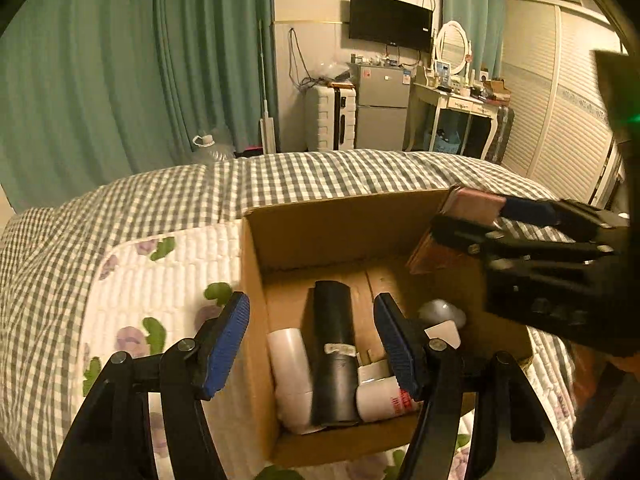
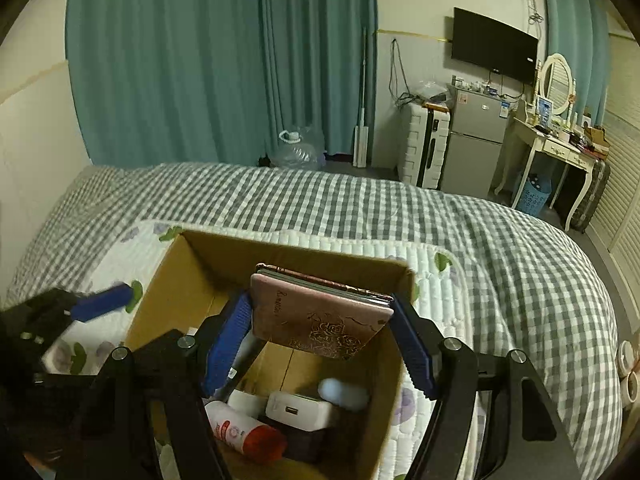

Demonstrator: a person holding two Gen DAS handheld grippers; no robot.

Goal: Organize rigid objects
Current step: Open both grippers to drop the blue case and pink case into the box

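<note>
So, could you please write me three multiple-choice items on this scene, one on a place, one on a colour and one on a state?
1. Where is the pink notebook?
A. flat on the bedspread
B. held above the open cardboard box
C. on the dressing table

2. What colour are the pads on the tools' fingers?
A. blue
B. red
C. yellow

3. How is the left tool?
A. shut on the black cylinder
B. shut on the box wall
C. open, holding nothing

Answers:
1 B: in the right wrist view the right tool grips the notebook by its sides, over the box.
2 A: both wrist views show blue ribbed pads.
3 C: its fingers stand wide apart, and the black cylinder lies in the box beyond them.
</note>
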